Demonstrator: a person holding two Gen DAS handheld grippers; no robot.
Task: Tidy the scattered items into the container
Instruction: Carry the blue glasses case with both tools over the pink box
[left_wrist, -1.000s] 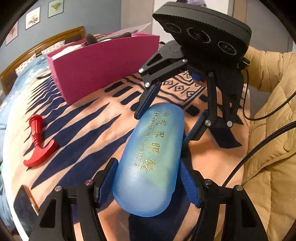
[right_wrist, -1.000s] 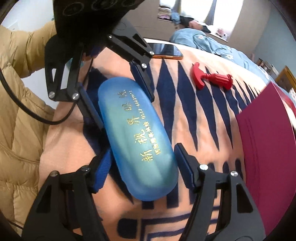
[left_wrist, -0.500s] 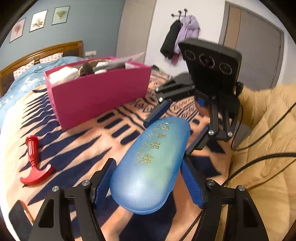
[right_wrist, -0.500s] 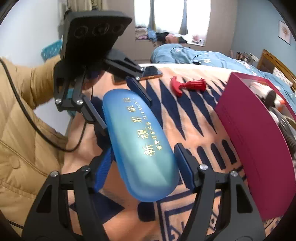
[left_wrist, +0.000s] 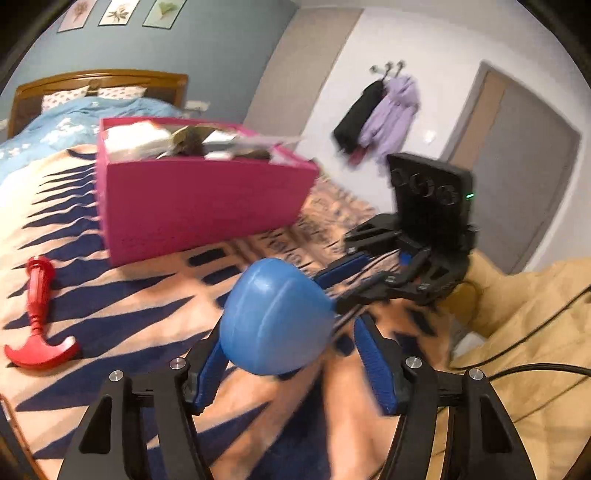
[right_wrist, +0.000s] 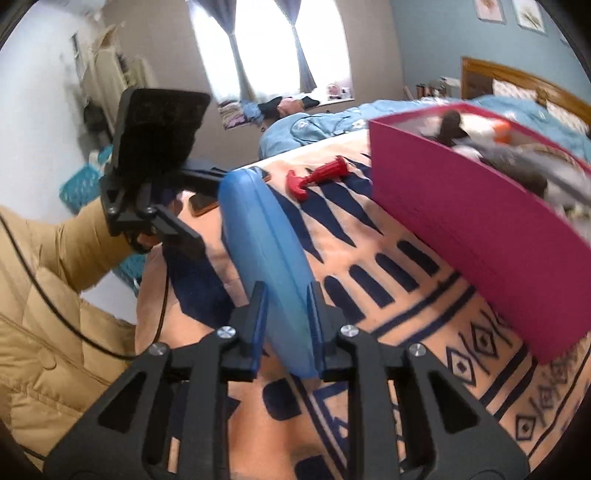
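A blue glasses case (right_wrist: 266, 240) stands on its narrow edge above the patterned blanket. My right gripper (right_wrist: 286, 291) is closing, and its pads press both flat faces of the case's near end. In the left wrist view only the case's rounded other end (left_wrist: 273, 317) shows, lying between the fingers of my left gripper (left_wrist: 288, 328). Those jaws are closing too, but a gap remains beside the right finger (left_wrist: 373, 362). The pink box (left_wrist: 199, 206), filled with several items, stands behind on the bed.
A red toy hammer (left_wrist: 37, 332) lies on the blanket left of the box. A phone (right_wrist: 201, 203) rests near the bed edge behind the case. A person's tan padded sleeve (right_wrist: 55, 332) and black cables are at the side. A wooden headboard (left_wrist: 99, 79) stands behind the box.
The case has rolled from flat onto its edge and risen off the blanket. The right jaws have closed onto its thin sides. Both grippers have tilted up, showing more of the room.
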